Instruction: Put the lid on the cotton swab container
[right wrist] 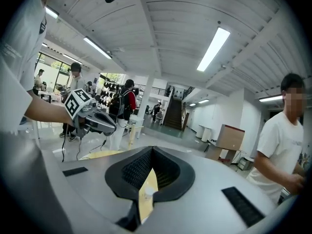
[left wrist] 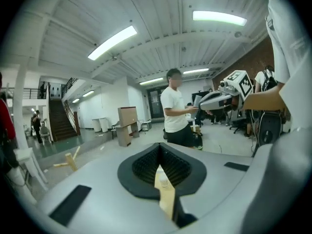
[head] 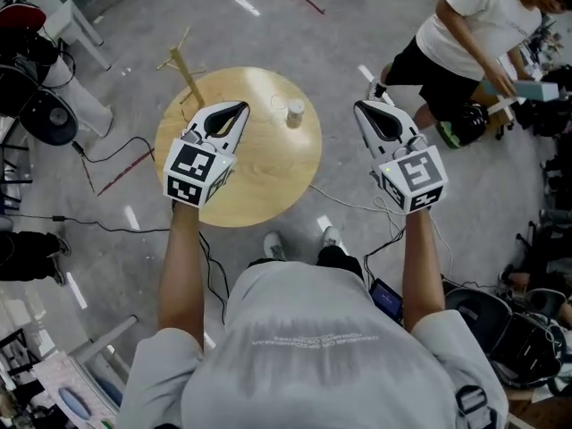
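Observation:
A small cotton swab container (head: 294, 113) stands near the far edge of the round wooden table (head: 259, 186). A small clear round piece (head: 277, 105), perhaps the lid, lies just left of it. My left gripper (head: 239, 107) hovers over the table's left part, shut and empty. My right gripper (head: 360, 107) hangs just beyond the table's right edge, shut with nothing in it. In the left gripper view the closed jaws leave a slit that shows the table and the container (left wrist: 165, 182). The right gripper view shows the container (right wrist: 146, 193) the same way.
A person in a white T-shirt (head: 478, 25) stands at the far right, close to my right gripper. A wooden stand (head: 183, 65) lies on the floor behind the table. Cables (head: 107, 155) run over the floor at left; chairs and bags (head: 527, 329) crowd the right.

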The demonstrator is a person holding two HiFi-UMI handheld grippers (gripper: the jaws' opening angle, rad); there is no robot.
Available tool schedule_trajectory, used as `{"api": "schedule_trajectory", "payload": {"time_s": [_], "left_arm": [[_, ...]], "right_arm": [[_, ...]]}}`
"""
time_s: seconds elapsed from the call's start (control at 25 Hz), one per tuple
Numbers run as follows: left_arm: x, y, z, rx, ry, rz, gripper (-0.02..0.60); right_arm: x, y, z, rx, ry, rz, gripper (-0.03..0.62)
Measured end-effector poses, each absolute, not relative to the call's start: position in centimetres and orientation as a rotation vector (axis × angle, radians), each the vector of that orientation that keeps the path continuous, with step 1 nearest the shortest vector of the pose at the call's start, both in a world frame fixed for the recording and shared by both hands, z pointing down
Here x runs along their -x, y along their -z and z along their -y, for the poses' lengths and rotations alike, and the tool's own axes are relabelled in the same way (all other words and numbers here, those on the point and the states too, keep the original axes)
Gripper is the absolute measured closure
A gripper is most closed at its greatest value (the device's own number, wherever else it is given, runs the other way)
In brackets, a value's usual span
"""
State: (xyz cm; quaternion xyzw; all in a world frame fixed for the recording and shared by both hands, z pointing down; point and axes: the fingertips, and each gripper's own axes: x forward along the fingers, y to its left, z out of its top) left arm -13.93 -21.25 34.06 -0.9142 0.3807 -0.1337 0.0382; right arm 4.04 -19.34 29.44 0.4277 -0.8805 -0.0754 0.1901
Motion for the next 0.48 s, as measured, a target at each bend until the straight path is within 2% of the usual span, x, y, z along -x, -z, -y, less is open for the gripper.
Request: {"api": "schedule_trajectory", "payload": {"time_s": [0.48], "left_arm": [[12.8, -40.0, 27.1, 2.889, 0.444, -1.492, 0.563]], "right_arm": [[-6.8, -34.6, 27.4, -1.087, 0.085, 2.559, 0.566]]}}
